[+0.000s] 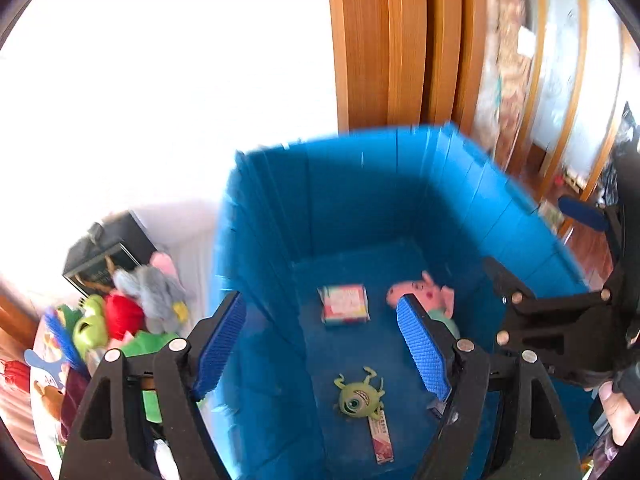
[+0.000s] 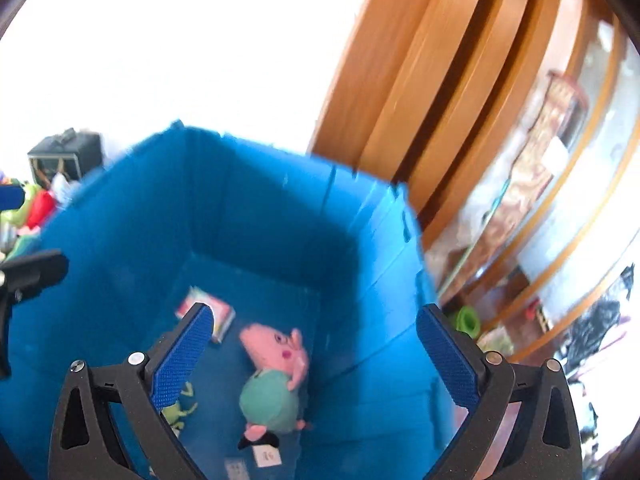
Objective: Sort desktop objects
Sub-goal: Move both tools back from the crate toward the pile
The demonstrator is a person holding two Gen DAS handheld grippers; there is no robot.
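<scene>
Blue plastic bin (image 1: 400, 184), deep and open-topped, is sitting below both grippers and holding four items on its floor. Pink pig plush (image 2: 276, 376) in a green top is lying on its back near the bin's right wall. Small patterned box (image 1: 345, 305) is lying flat toward the far wall, apart from the pig. Green one-eyed monster toy (image 1: 360, 396) is lying nearer the camera, with a pink-and-white tag strip (image 1: 382, 440) touching its lower edge. Left gripper (image 1: 320, 344) is hanging above the bin with its jaws standing apart and nothing between them. Right gripper (image 2: 316, 360) is likewise hanging over the bin, jaws spread wide and empty. Heap of plush toys (image 1: 132, 312) is waiting outside the bin's left wall.
</scene>
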